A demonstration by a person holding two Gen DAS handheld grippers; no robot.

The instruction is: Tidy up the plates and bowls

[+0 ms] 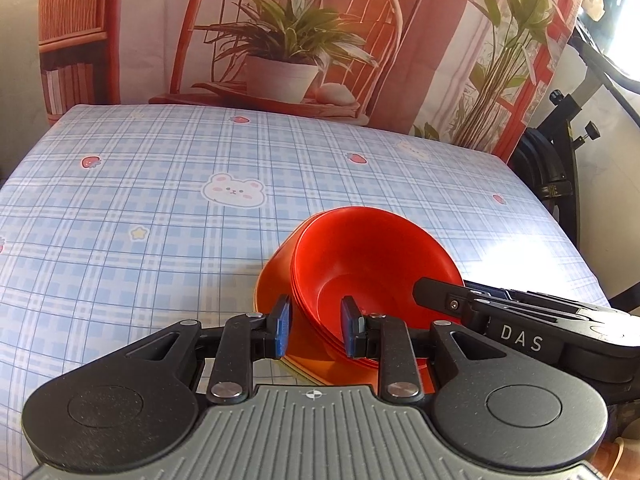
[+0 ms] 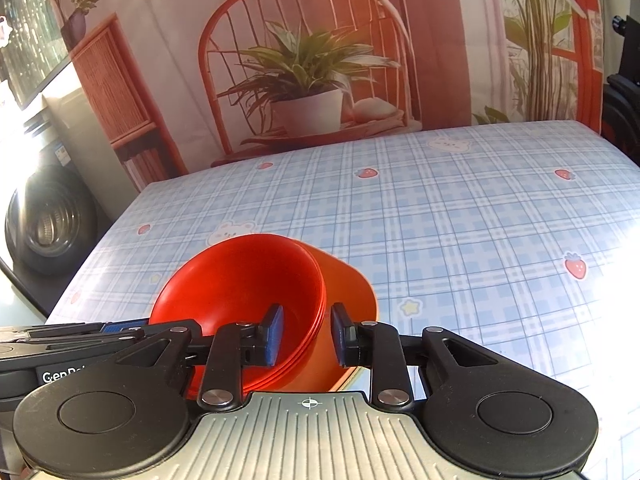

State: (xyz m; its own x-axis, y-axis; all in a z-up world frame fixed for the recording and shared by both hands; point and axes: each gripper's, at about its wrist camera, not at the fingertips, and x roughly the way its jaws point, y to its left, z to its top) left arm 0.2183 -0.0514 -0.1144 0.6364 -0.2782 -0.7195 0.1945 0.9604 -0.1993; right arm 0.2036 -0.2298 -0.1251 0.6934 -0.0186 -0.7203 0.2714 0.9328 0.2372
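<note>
A: Where, then?

B: Nested red bowls point(image 1: 360, 264) inside an orange bowl point(image 1: 276, 280), at the near edge of the checked tablecloth point(image 1: 140, 200), mouths tipped toward both cameras. Nothing else of the task in sight (no plates to be seen).

A: Held?

B: Left gripper point(image 1: 316, 328) astride the near rim, one blue pad outside on the orange wall, the other inside the innermost red bowl, both apparently pressed against the stack. Right gripper point(image 2: 308, 332) astride the rim further round, one pad inside and one outside too. Pressing or merely touching? Impossible to say from either view.

A: Handling?

B: Probably light, stiff plastic. Smooth and glossy, so likely slippery against a pad. Hardly fragile, though noisy if dropped. Loosely nested, judging by the separate rims showing, so liable to slide apart if tilted much further.

A: Best place to grip?

B: At the rim, pinching through all the walls at once, on opposite sides to keep the whole nest level. Better not by the top bowl alone.

A: Anything legible?

B: "DAS" in white on the right gripper's body. "Gen" plus a cut-off remainder on the left gripper's body. No readable marks on the bowls themselves.
</note>
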